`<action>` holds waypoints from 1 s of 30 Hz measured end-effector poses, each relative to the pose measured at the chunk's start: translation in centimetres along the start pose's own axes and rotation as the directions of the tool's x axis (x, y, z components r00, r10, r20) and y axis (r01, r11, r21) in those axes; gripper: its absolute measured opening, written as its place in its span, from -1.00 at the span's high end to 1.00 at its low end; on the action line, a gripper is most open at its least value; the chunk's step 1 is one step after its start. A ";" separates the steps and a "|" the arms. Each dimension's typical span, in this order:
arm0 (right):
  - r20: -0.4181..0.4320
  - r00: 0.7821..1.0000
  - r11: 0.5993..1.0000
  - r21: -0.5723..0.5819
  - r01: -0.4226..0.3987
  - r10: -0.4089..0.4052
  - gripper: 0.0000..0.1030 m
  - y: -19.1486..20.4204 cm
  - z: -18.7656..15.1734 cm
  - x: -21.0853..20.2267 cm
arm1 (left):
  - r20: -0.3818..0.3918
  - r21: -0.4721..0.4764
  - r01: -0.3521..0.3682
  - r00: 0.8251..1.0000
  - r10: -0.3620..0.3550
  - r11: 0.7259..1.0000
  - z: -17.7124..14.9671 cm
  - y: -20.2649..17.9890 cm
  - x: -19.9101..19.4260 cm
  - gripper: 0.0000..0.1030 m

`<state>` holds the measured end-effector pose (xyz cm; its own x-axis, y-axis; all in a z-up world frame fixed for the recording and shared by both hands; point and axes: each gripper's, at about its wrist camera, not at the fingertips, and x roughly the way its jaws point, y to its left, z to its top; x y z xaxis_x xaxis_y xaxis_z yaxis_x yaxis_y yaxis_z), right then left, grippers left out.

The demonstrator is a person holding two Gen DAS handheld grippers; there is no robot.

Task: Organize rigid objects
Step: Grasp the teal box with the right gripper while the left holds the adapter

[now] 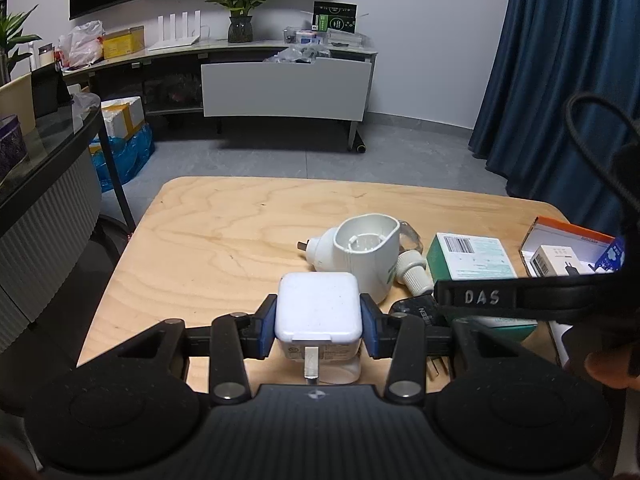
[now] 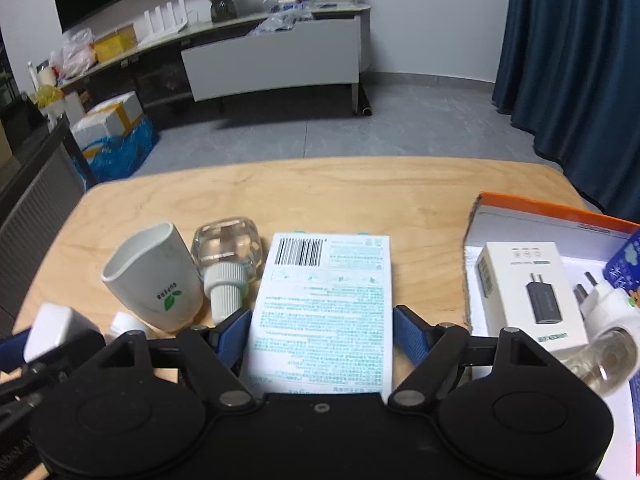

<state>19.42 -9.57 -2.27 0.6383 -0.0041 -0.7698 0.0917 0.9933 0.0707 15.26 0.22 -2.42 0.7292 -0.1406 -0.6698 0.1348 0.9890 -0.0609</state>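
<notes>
My left gripper (image 1: 319,322) is shut on a white square charger (image 1: 319,308), held just above the wooden table (image 1: 208,232). The charger also shows at the left of the right wrist view (image 2: 56,330). My right gripper (image 2: 320,334) is open, its blue pads on either side of a green-and-white box (image 2: 324,304) lying flat; a small gap shows at each pad. A white plug-in vaporizer (image 1: 360,252) and a clear glass bottle (image 2: 228,252) with a white cap lie beside the box.
An open orange-edged box (image 2: 532,216) at the right holds a white charger carton (image 2: 528,288), a white plug (image 2: 612,308) and a glass bottle. A black plug (image 1: 416,308) lies near the left gripper. A TV stand and blue curtain stand beyond.
</notes>
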 end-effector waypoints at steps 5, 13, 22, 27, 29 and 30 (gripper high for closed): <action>0.028 1.000 1.000 -0.018 -0.001 0.001 -0.63 0.4 -0.8 -1.0 | 0.006 -0.003 -0.002 1.000 0.002 1.000 0.2 0.0 -0.3 0.18; 0.080 0.996 0.999 -0.012 -0.034 0.035 -0.63 -0.1 -2.4 -5.9 | 0.027 -0.006 -0.015 1.000 0.015 1.000 0.2 -0.2 -2.7 0.18; 0.121 0.991 0.999 -0.017 -0.048 0.049 -0.63 0.0 -4.8 -11.4 | 0.040 0.001 -0.028 0.999 0.028 1.000 -1.0 -1.0 -6.4 0.18; 0.135 0.990 0.999 -0.021 -0.044 0.047 -0.63 -0.2 -6.5 -13.8 | 0.047 -0.003 -0.022 0.999 0.023 1.000 -1.9 -1.1 -8.2 0.18; 0.134 0.990 0.999 -0.018 -0.048 0.050 -0.63 -0.3 -7.1 -14.6 | 0.049 -0.003 -0.021 0.999 0.021 1.000 -2.5 -1.3 -8.8 0.18; 0.135 0.990 0.999 -0.019 -0.049 0.052 -0.63 -0.3 -7.6 -15.0 | 0.047 -0.004 -0.019 0.999 0.019 1.000 -2.7 -1.3 -9.1 0.18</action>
<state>4.05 -8.91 4.44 0.7394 0.0315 -0.6726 0.0453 0.9943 0.0964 6.65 0.38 1.72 0.7623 -0.1237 -0.6353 0.1185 0.9917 -0.0508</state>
